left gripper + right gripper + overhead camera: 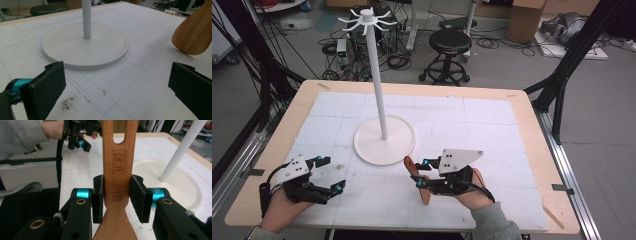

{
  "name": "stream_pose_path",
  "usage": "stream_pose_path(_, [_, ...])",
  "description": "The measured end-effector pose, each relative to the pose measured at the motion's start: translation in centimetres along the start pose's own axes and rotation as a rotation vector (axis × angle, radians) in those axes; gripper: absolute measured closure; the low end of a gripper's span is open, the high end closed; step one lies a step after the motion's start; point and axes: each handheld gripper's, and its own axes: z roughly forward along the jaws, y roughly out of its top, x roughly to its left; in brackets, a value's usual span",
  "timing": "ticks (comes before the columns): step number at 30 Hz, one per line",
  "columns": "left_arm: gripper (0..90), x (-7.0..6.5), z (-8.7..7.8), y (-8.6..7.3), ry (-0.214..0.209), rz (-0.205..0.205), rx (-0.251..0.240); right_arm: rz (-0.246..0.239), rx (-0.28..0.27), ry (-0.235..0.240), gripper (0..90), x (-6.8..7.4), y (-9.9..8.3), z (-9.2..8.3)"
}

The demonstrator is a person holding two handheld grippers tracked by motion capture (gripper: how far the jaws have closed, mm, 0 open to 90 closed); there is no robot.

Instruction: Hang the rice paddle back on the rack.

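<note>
A wooden spatula [425, 191] is held just above the mat at the front, right of centre. My right gripper [423, 173] is shut on it, with both pads pressed against the edges of the flat handle [117, 177]. The handle carries a stamped mark and has a slot near its far end. My left gripper [331, 173] rests at the front left with its jaws wide open and nothing between them [115, 85]. In the left gripper view the spatula's broad end [193, 35] hangs at the upper right. A white stand [377, 75] with hooks on top rises from a round base [384, 147] at the table's middle.
White gridded mat [492, 130] covers the wooden table [532, 107]. The stand's base [85, 47] lies just ahead of the left gripper, with a dark smudge [67, 103] on the mat near it. A black stool [450, 42] and cables are on the floor beyond.
</note>
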Motion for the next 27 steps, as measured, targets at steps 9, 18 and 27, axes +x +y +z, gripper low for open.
stream_pose_path(9, [1.8,0.0,0.0,0.0,0.0,0.0,0.0,0.017,-0.076,0.0,64.6,-0.3,0.3,-1.4])
stream_pose_path(18, [1.8,0.0,0.1,0.0,-0.002,0.003,0.004,0.051,-0.168,0.009,64.6,-0.9,0.3,-3.2])
stream_pose_path(27, [1.8,0.0,0.1,0.0,-0.003,0.002,0.005,0.076,-0.213,-0.009,64.6,-1.5,0.0,-4.4])
